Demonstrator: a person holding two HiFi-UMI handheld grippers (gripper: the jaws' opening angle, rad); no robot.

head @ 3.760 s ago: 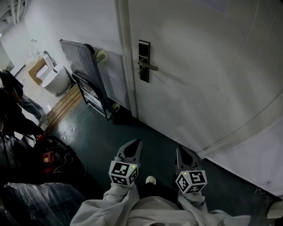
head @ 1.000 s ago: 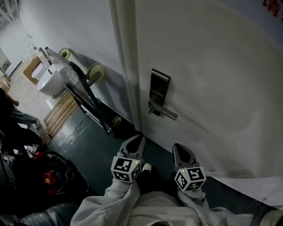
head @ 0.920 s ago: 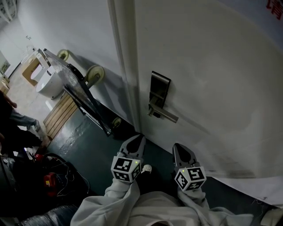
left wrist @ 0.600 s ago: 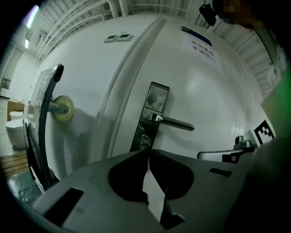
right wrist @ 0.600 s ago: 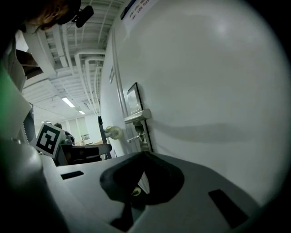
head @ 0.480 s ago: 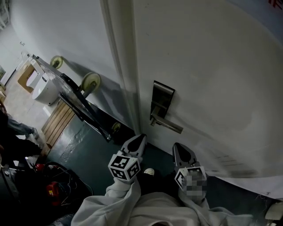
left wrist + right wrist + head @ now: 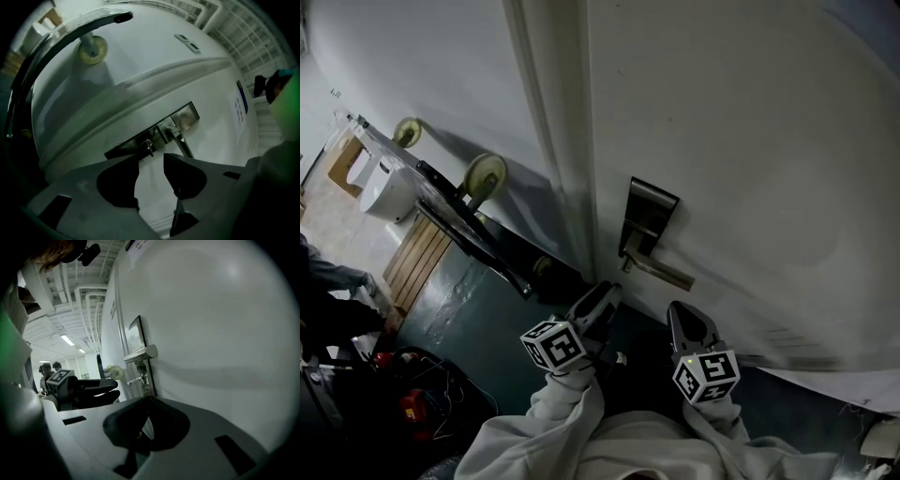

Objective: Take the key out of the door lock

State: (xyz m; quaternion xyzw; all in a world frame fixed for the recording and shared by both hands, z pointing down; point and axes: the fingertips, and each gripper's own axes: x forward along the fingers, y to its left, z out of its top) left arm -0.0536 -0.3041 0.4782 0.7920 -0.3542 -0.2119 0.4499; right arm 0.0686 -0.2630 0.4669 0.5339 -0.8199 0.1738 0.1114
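Since the earlier frames both hands had closed on the door (image 7: 741,131), and the left tongs (image 7: 151,161) had rolled onto their side, jaws just opened with nothing between them, while the right tongs (image 7: 147,401) sat pressed together and empty. The key (image 7: 147,146) stuck out of the lock plate (image 7: 188,117) beside the lever handle (image 7: 182,141), just ahead of the left tongs. Small, stiff and smooth, it was probably light but slippery, best pinched across its flat head and drawn straight out.

Dark green floor (image 7: 478,300) — tipped-up trolley (image 7: 455,216)
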